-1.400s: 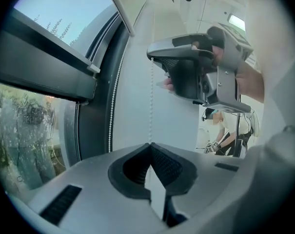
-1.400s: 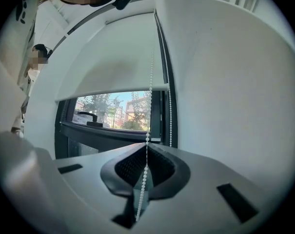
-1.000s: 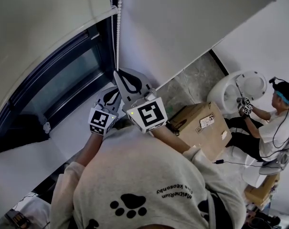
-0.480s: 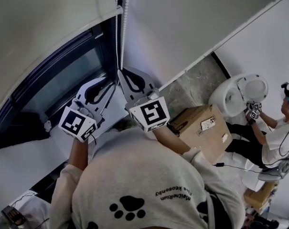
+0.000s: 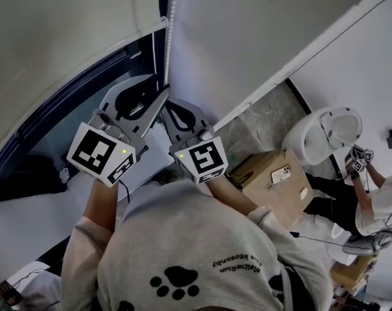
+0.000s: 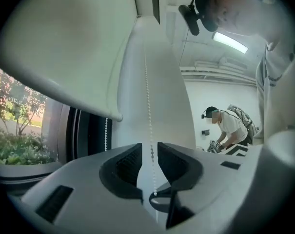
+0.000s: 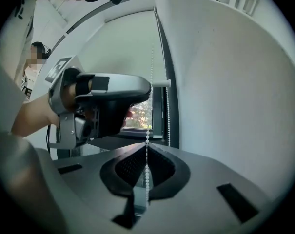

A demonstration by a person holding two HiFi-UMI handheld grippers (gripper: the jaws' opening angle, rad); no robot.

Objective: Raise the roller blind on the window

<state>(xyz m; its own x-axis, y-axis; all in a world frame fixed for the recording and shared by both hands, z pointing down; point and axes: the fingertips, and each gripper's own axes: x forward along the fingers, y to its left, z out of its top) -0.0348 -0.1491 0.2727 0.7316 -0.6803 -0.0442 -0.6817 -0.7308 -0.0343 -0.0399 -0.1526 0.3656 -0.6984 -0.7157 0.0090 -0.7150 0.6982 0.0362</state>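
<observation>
The roller blind hangs over the upper window, its bottom rail across the glass. A white bead chain drops beside the dark frame. My right gripper is shut on the bead chain, which runs straight up from its closed jaws. My left gripper sits just above the right gripper. Its jaws have just been opening. In the left gripper view the bead chain passes through the gap of the left gripper, and the pads do not press on it.
The dark window frame runs along the left, with greenery outside. A cardboard box stands on the floor to the right. Beyond it are a white round seat and another person with grippers.
My left gripper has let go of the chain, risen from beside the right gripper to above it, and its jaws have opened. The right gripper has kept its place and grip.
</observation>
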